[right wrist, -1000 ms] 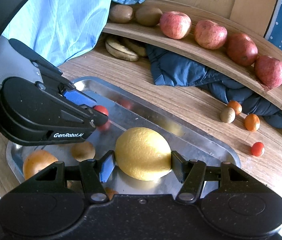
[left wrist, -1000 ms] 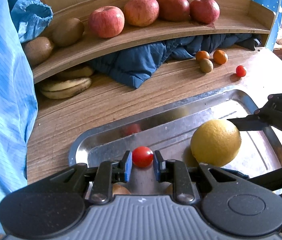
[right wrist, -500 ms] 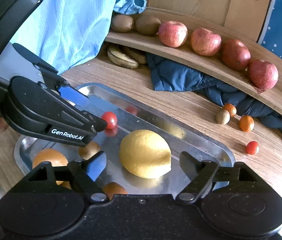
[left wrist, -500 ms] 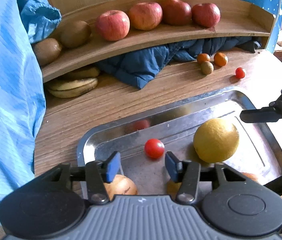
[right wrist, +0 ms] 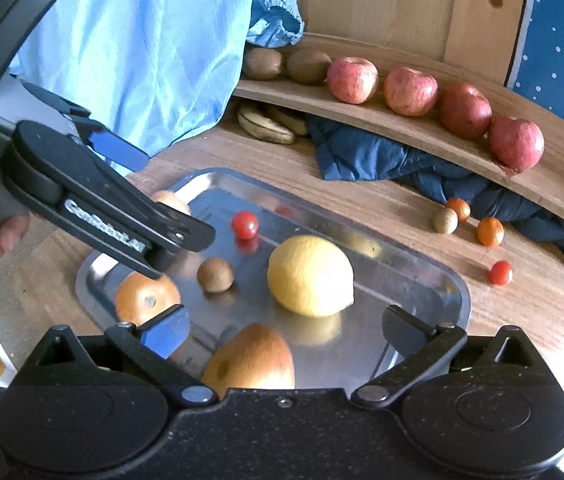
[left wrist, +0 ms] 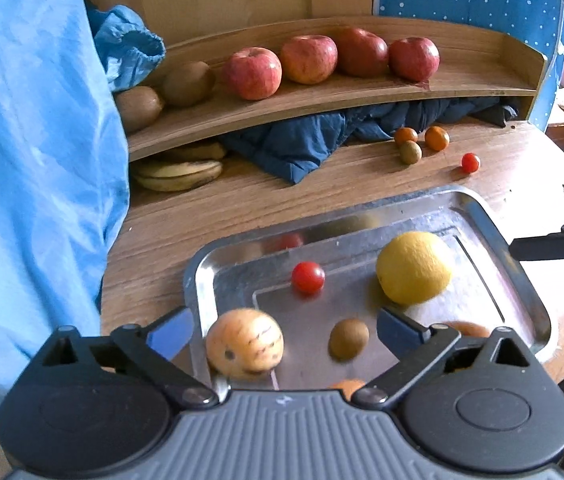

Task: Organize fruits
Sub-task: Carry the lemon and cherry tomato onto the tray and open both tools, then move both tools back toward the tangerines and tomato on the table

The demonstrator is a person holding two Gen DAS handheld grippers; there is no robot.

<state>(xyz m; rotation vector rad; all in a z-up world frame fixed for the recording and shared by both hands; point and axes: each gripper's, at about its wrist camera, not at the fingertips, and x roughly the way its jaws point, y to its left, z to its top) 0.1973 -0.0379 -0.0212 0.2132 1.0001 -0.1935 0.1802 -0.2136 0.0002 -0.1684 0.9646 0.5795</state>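
Both my grippers, left [left wrist: 282,330] and right [right wrist: 284,326], hover over tray [right wrist: 456,292], jaws wide apart, empty. Lemon [right wrist: 310,275], cherry tomato [right wrist: 245,224] loose on tray. Risk I see: round fruit rolls on slick metal if nudged.

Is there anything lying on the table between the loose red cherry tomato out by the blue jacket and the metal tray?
Nothing visible. The loose red cherry tomato sits alone on bare wood, just off the far rim of the silver metal tray. The small orange fruits and the dark blue jacket lie farther back.
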